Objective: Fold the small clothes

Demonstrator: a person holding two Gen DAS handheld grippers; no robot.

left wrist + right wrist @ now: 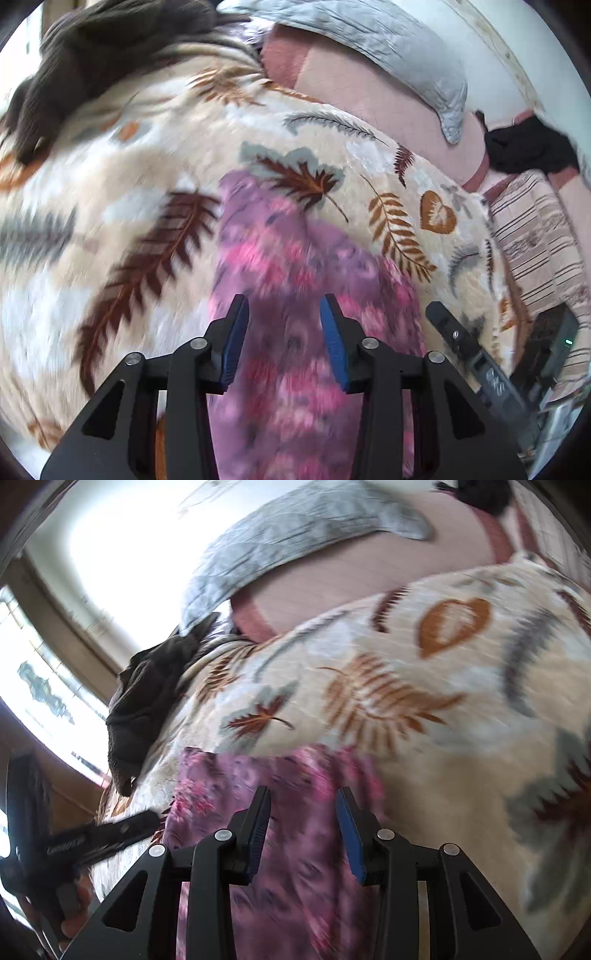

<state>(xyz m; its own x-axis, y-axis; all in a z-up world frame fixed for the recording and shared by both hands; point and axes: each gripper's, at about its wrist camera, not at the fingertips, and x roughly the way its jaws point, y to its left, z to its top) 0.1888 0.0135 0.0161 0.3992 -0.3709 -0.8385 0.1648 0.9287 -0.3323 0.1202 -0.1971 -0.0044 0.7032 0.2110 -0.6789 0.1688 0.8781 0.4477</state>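
Your left gripper (pixel 284 314) hangs with its blue-padded fingers (pixel 334 332) parted over the pink-and-purple garment (pixel 295 258), which lies flat on the leaf-patterned blanket (pixel 129 177) and runs beneath both tips, nothing pinched. Your right gripper (pixel 303 808), fingers likewise released, hovers above the same garment (pixel 295 849), near its top edge.

Left tongs (pixel 283 306) angled downward, jaws parted, right tongs (pixel 302 799) likewise, nothing gripped

Leaf-print blanket (pixel 155 155), grey pillow (pixel 388 48), pink sheet (pixel 369 99), striped cloth (pixel 535 236).
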